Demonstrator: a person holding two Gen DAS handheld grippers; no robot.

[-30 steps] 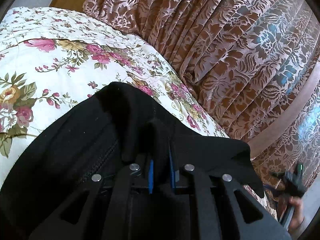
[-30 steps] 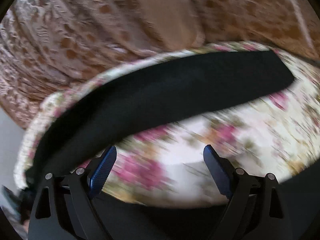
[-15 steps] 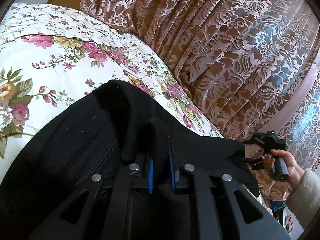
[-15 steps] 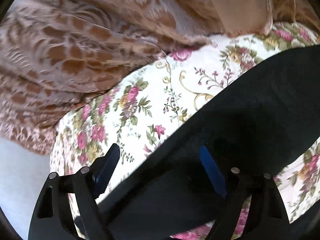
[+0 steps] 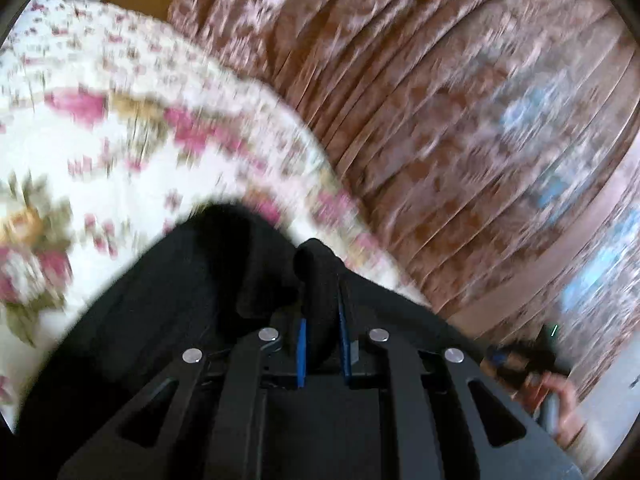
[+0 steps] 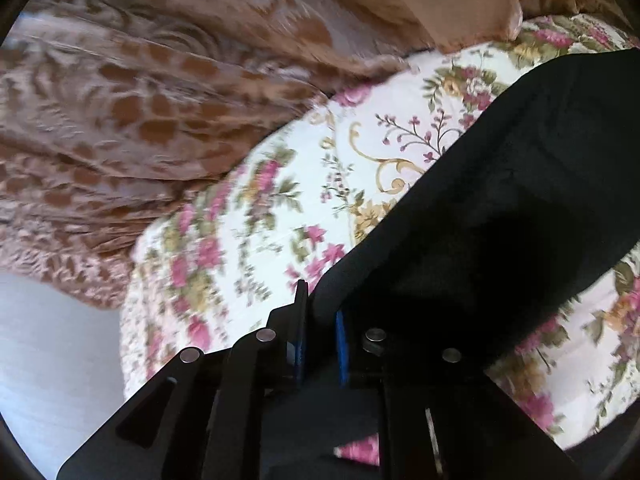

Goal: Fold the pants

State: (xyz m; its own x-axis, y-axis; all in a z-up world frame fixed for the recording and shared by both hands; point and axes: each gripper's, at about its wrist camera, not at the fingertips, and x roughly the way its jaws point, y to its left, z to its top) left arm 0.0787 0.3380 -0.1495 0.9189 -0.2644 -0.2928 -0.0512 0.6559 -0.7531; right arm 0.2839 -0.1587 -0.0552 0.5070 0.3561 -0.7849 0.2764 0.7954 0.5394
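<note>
Now black pants [image 6: 500,200] on floral bedspread [image 6: 280,208], pinched by left hand-held gripper [image 5: 323,320], right hand-held gripper [image 6: 320,320] just clamped on hem.

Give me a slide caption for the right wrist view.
Right gripper, jaws just closed, pinches the black pants on a floral bedspread.

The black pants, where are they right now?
The black pants lie on the floral bedspread beside the brown curtain, with both tongs, right and left, shut on the fabric.
</note>
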